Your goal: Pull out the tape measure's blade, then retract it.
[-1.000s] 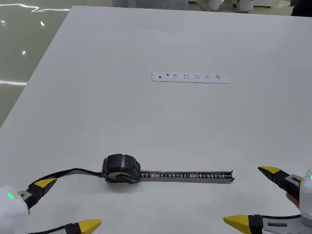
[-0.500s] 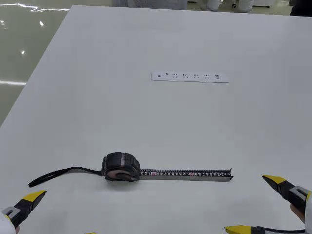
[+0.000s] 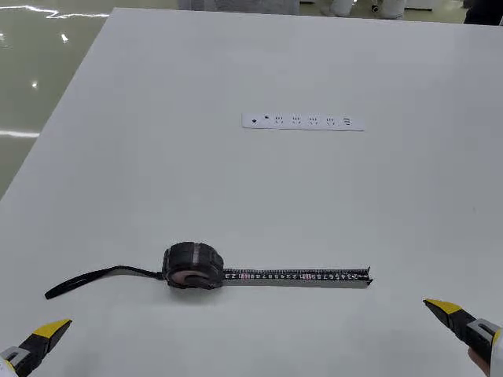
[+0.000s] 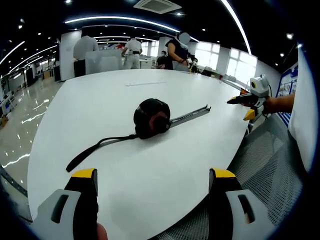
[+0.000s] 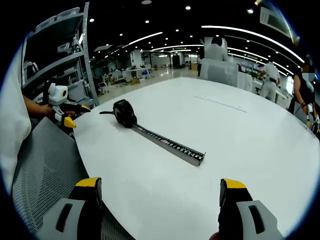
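Both tools are open and empty, cut off at the head view's bottom: left tool (image 4: 153, 173) at seven o'clock, right tool (image 5: 157, 182) at five. Tape measure (image 3: 192, 268) lies on the worktop (image 3: 236, 181), blade (image 3: 299, 276) out toward three.

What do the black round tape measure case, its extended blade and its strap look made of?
Black round tape measure case: matte ribbed body, probably rubber-coated plastic. Extended blade: thin, straight, printed numerals, likely painted steel. Black strap: limp and curving, probably woven fabric.
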